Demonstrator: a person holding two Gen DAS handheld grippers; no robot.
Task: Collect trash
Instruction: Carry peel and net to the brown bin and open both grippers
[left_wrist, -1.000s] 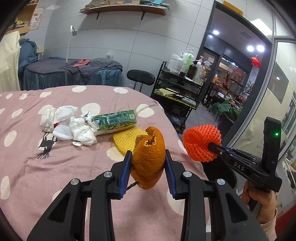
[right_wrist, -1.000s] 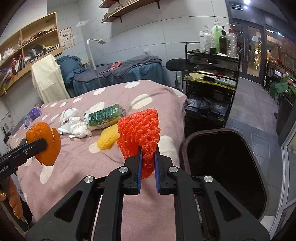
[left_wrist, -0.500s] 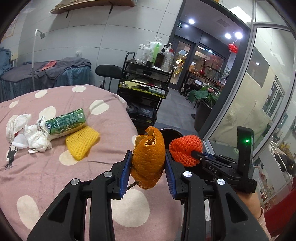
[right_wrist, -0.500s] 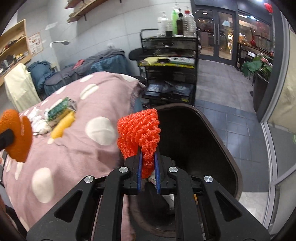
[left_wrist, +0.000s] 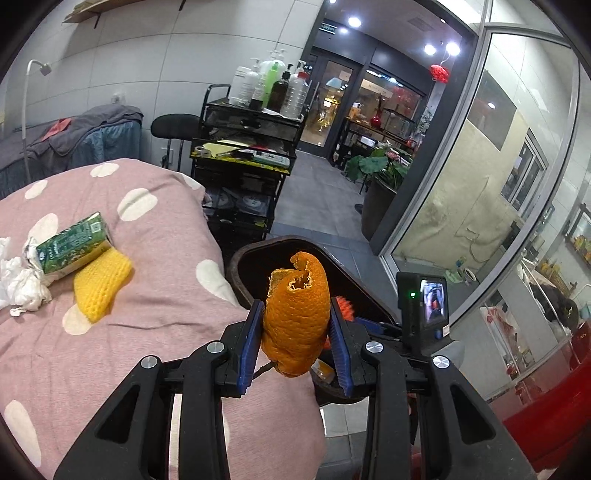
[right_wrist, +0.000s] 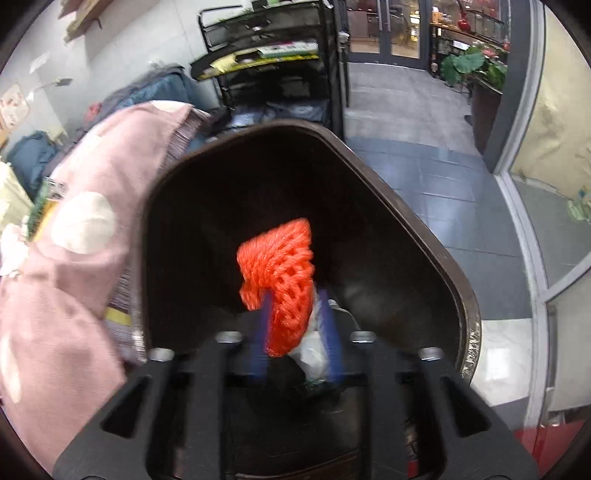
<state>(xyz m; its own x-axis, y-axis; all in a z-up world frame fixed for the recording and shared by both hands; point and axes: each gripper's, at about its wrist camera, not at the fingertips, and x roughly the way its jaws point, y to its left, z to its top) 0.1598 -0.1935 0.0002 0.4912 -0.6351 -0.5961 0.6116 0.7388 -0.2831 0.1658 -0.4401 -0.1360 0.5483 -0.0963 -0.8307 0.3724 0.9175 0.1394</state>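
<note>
Gripper on the left (left_wrist: 295, 332) is clamped on a curled piece of orange peel (left_wrist: 297, 317), its blue pads pressing both sides, and it hangs at the edge of the bed just above the near rim of the dark trash bin (left_wrist: 258, 254). The right gripper (right_wrist: 297, 332) is down inside that bin's mouth; its jaws are parted and the red foam fruit net (right_wrist: 282, 273) sits loose between them, touching the left pad, with a clear gap to the right one. That view is motion-blurred, so finer detail of the contact is hard to make out. Below the net, something white and crumpled (right_wrist: 312, 350) lies in the bin.

On the pink bedspread with white dots (left_wrist: 155, 317) other rubbish lies in a cluster: a yellow foam net (left_wrist: 101, 284), a green drink carton (left_wrist: 72, 249) resting against its upper end, and crumpled white tissues (left_wrist: 20, 284) touching the carton's left end. The carton carries printing and what looks like a square code on its end, but none of it is readable.

The right gripper's body shows in the left view with a small lit screen (left_wrist: 434, 301) and a green lamp beside it. Beyond the bin stands a black wire cart (left_wrist: 243, 162) with pump bottles (left_wrist: 273, 85) on top; their labels are too small to read. A potted plant (left_wrist: 380, 170) stands near the glass doors.
</note>
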